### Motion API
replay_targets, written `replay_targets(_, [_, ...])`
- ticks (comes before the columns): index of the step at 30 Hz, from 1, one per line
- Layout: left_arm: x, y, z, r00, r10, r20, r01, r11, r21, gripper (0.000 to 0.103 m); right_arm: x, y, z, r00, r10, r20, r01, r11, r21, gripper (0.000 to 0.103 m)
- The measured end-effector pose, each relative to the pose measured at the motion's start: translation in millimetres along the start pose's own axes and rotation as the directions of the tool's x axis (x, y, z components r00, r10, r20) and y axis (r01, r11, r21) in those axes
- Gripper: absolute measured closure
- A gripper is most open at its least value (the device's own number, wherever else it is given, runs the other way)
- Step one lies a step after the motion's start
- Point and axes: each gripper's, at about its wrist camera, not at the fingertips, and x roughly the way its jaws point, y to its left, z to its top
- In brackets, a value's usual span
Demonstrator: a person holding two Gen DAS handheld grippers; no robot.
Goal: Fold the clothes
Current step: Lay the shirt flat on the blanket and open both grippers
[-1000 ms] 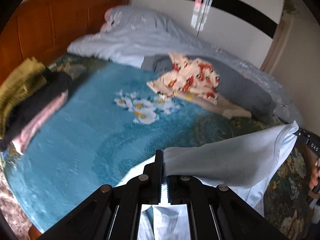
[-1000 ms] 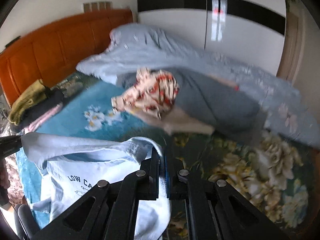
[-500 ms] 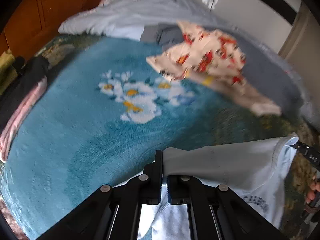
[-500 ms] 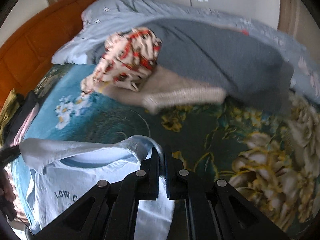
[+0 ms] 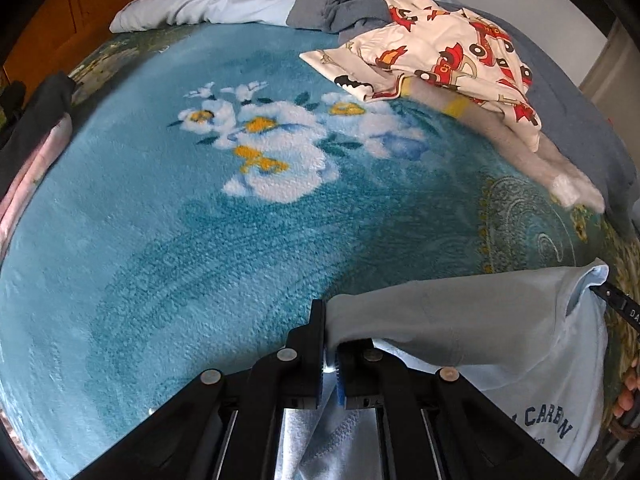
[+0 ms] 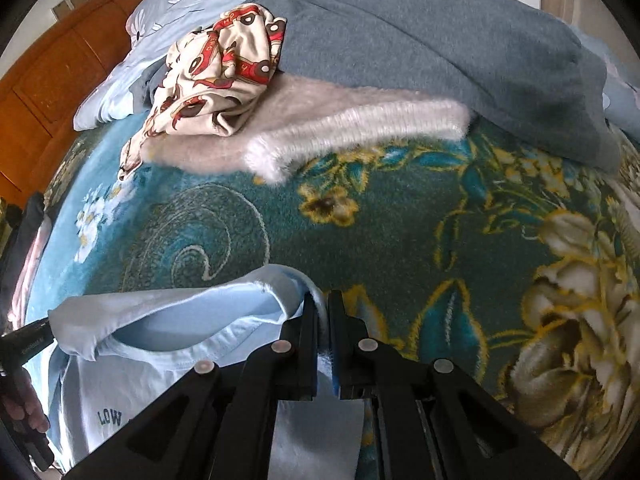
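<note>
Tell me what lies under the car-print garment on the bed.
The car-print garment rests on a fuzzy pale-pink garment, whose ribbed hem sticks out, and partly on a grey-blue garment. How far the pink one extends beneath, or anything else there, is covered.

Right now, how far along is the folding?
Done: a stack at the blanket's left edge looks folded. In hand: the left gripper and right gripper each pinch the light blue T-shirt, held stretched above the blanket, no fold made yet. Left: that shirt, plus the car-print garment, fluffy white one and grey one, all unfolded.
</note>
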Motion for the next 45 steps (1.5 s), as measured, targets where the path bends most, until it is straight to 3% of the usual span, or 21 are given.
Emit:
replay_targets(3, [-6, 5, -4, 0.999, -0.032, -0.003, 0.032, 0.999, -0.017, 0.094, -3, 0, -2, 1.0, -0.012, 0.005, 0.011, 1.0, 0.005, 0.098])
replay_targets(5, [-12, 11, -9, 0.998, -0.067, -0.008, 0.067, 0.997, -0.043, 0.084, -6, -1, -3, 1.0, -0.019, 0.008, 0.019, 1.0, 0.009, 0.094])
replay_targets(6, [-17, 14, -13, 0.996, -0.088, -0.009, 0.088, 0.995, -0.056, 0.078, -7, -1, -4, 1.0, -0.023, 0.01, 0.023, 1.0, 0.011, 0.082])
replay_targets(7, [-22, 17, -18, 0.993, -0.115, -0.008, 0.114, 0.991, -0.068, 0.062, -9, -2, -5, 0.999, -0.032, 0.012, 0.032, 0.999, 0.016, 0.072])
replay_targets(8, [-29, 21, -25, 0.989, -0.148, -0.004, 0.147, 0.986, -0.077, 0.051, -14, -4, -8, 0.999, -0.039, 0.015, 0.038, 0.999, 0.027, 0.053])
replay_targets(9, [-35, 23, -32, 0.986, -0.169, 0.003, 0.169, 0.982, -0.083, 0.05, -18, -7, -11, 0.999, -0.031, 0.017, 0.03, 0.999, 0.041, 0.043])
replay_targets(12, [-58, 31, -56, 0.983, -0.179, 0.049, 0.182, 0.979, -0.089, 0.049, -35, -11, -26, 0.999, -0.021, 0.04, 0.018, 0.998, 0.066, 0.043])
replay_targets(17, [-81, 47, -94, 0.986, -0.11, 0.129, 0.12, 0.99, -0.076, 0.046, -75, -1, -64, 0.987, -0.008, 0.16, -0.002, 0.998, 0.062, 0.039])
replay_targets(20, [-88, 60, -120, 0.983, -0.104, 0.153, 0.117, 0.99, -0.079, 0.045, -93, 9, -94, 0.976, 0.073, 0.204, -0.089, 0.994, 0.068, 0.02])
replay_targets(23, [-91, 73, -147, 0.984, -0.109, 0.142, 0.126, 0.986, -0.112, 0.042, -95, 26, -123, 0.97, 0.14, 0.2, -0.156, 0.986, 0.066, 0.017])
replay_targets(26, [-94, 80, -171, 0.984, -0.125, 0.124, 0.141, 0.981, -0.132, 0.042, -88, 42, -139, 0.975, 0.154, 0.163, -0.165, 0.984, 0.059, 0.0])
replay_targets(31, [-100, 78, -199, 0.987, -0.083, 0.134, 0.097, 0.99, -0.098, 0.042, -86, 69, -151, 0.975, 0.182, 0.129, -0.183, 0.983, -0.004, 0.0])
replay_targets(37, [-108, 100, -209, 0.984, -0.056, 0.169, 0.086, 0.981, -0.175, 0.042, -91, 87, -158, 0.969, 0.217, 0.116, -0.216, 0.976, -0.021, 0.0])
replay_targets(42, [-101, 123, -215, 0.991, -0.071, 0.109, 0.095, 0.969, -0.229, 0.045, -91, 83, -164, 0.972, 0.21, 0.102, -0.21, 0.978, -0.008, 0.0])
replay_targets(45, [-98, 118, -219, 0.993, -0.062, 0.097, 0.081, 0.976, -0.204, 0.061, -88, 82, -166, 0.97, 0.227, 0.089, -0.23, 0.973, 0.014, 0.0])
